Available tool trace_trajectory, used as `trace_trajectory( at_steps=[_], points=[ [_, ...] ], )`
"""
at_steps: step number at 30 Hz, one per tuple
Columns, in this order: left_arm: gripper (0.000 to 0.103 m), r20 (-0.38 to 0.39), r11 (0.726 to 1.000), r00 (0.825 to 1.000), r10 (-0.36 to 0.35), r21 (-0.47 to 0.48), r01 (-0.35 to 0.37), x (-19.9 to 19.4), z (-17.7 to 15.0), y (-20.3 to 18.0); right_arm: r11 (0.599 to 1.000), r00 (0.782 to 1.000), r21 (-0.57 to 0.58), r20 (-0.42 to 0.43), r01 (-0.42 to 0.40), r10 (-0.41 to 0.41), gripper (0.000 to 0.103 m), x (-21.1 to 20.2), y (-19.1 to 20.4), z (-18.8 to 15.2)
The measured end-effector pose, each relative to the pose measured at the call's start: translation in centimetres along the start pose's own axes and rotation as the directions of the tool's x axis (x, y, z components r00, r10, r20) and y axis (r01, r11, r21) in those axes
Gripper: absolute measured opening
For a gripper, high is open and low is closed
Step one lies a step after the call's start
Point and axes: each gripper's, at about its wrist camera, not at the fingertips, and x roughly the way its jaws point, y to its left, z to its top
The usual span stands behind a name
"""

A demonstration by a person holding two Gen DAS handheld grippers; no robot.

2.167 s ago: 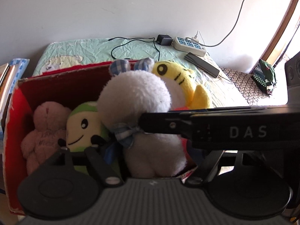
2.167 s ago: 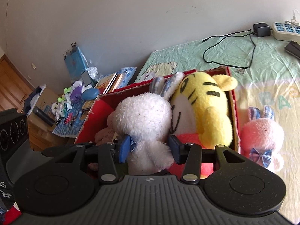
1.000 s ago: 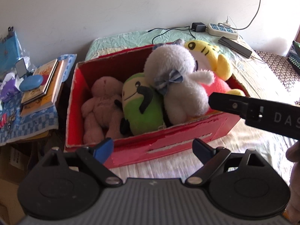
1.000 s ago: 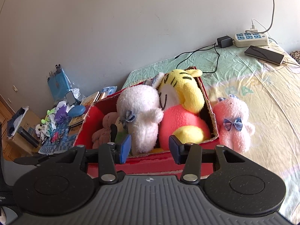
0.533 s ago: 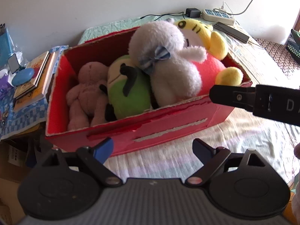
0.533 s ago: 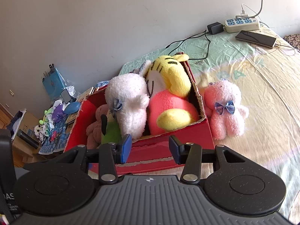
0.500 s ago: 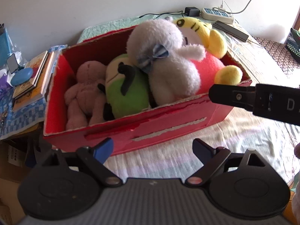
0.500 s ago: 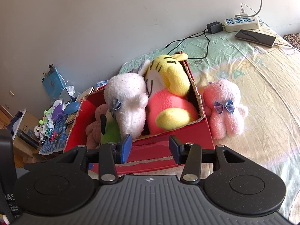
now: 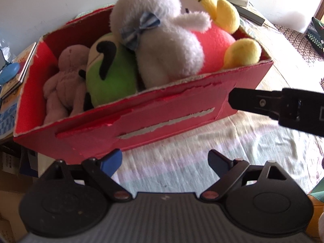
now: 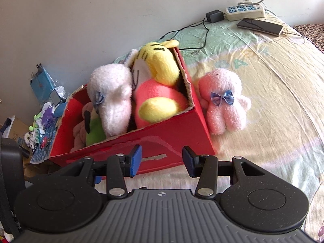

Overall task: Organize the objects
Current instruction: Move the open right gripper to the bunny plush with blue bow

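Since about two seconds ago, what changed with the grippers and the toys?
The right gripper let go of the white plush and both grippers, now open, backed off the red box. The pink plush stayed beside the box.

**Red box packed, one pink plush outside it**

I'm looking at the red cardboard box (image 9: 154, 119) sitting on the bed, top open, its near wall scuffed with torn strips. Inside, from one end, I see a dusty-pink teddy (image 9: 62, 85) slumped against the wall, then a green and cream plush (image 9: 109, 77), then a white fluffy plush with a blue checked bow (image 9: 166, 46) lying across the top. At the far end sits a yellow tiger plush with a coral belly (image 10: 158, 81). Outside, just beside the box's end wall, a pink plush with a blue bow (image 10: 224, 101) lies on the sheet.
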Motion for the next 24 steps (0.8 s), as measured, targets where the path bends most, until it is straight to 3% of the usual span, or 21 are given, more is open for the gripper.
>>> trace_trajectory(
  at_steps=[17, 24],
  points=[
    [0.094, -0.035, 0.999, 0.999, 0.007, 0.052, -0.006, 2.3, -0.8, -2.8, 0.997, 0.997, 0.037, -0.040, 0.070, -0.069, 0.048, 0.0, -2.0, -1.2],
    [0.094, -0.046, 0.996, 0.997, 0.064, 0.062, -0.061, 2.8, -0.5, -4.5, 0.998, 0.997, 0.044, -0.056, 0.053, -0.050, 0.048, -0.1, -4.0, -0.9]
  ],
)
